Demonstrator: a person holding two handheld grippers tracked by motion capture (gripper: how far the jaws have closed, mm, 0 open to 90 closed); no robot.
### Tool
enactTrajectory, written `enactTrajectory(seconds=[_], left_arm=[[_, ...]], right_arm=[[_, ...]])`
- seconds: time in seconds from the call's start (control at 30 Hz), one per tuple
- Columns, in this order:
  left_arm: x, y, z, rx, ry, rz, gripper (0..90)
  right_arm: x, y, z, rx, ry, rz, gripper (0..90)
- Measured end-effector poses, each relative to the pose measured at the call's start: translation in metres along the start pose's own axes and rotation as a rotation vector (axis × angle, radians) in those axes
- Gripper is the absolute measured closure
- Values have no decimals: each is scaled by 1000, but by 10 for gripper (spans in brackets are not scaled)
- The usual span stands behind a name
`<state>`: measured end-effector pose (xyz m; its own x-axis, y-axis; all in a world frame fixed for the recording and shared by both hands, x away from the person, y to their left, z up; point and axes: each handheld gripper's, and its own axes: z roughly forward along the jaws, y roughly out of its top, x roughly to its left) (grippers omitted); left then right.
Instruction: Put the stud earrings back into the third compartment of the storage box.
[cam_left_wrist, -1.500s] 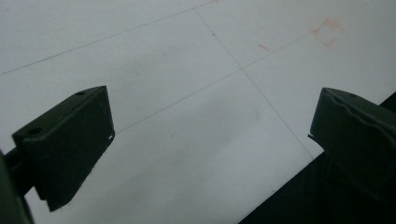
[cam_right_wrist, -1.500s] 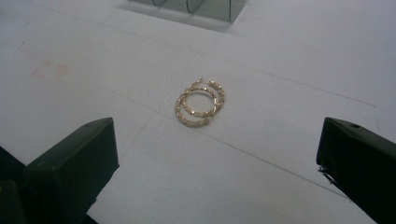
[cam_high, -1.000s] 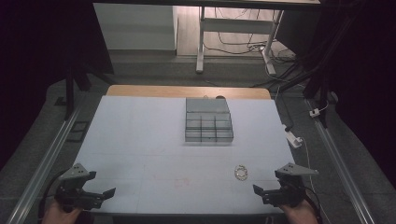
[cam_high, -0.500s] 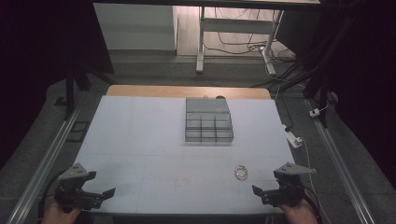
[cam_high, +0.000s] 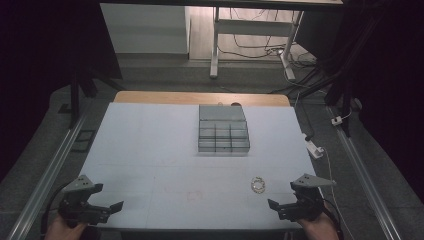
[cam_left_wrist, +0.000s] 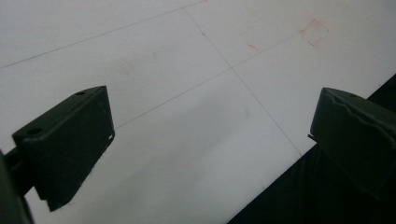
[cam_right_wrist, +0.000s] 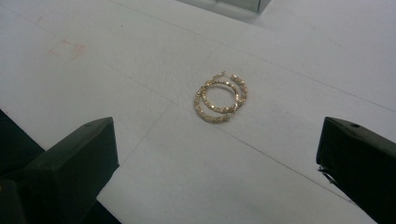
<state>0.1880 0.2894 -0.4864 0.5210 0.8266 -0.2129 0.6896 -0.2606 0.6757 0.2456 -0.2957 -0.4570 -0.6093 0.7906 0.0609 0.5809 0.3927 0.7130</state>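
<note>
Two gold hoop earrings (cam_high: 258, 184) lie overlapped on the white table (cam_high: 150, 150), near its front right. In the right gripper view the earrings (cam_right_wrist: 221, 98) rest just ahead of my right gripper (cam_right_wrist: 217, 154), whose jaws stand wide apart with nothing between them. In the high view the right gripper (cam_high: 281, 205) sits at the front right edge, a little to the right of and nearer than the hoops. My left gripper (cam_high: 107, 201) is held at the front left edge. Its jaws (cam_left_wrist: 210, 140) are open over bare table.
A grey organiser box (cam_high: 223, 135) with several small compartments stands at the middle back of the table. A faint red square mark (cam_high: 194, 195) shows on the table front. Metal rails (cam_high: 50, 170) run along both sides, and a white plug (cam_high: 314, 148) lies off the right edge.
</note>
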Motion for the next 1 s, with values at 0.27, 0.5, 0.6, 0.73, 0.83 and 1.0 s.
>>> enactTrajectory(seconds=[0.27, 0.5, 0.6, 0.73, 0.83, 1.0], left_arm=[[0, 0, 0, 1, -2, -2, 0], [0, 0, 1, 3, -2, -4, 0], [0, 0, 1, 3, -2, -4, 0], [0, 0, 1, 4, -2, -4, 0], [0, 0, 1, 5, -2, -4, 0], [0, 0, 1, 6, -2, -5, 0]], right_arm=[[4, 4, 5, 2, 17, -30, 0], [7, 8, 12, 10, 34, -59, 0], [9, 9, 16, 12, 43, -75, 0], [9, 10, 20, 13, 59, -83, 0], [10, 11, 23, 17, 72, -90, 0], [13, 14, 32, 27, 69, -115, 0]])
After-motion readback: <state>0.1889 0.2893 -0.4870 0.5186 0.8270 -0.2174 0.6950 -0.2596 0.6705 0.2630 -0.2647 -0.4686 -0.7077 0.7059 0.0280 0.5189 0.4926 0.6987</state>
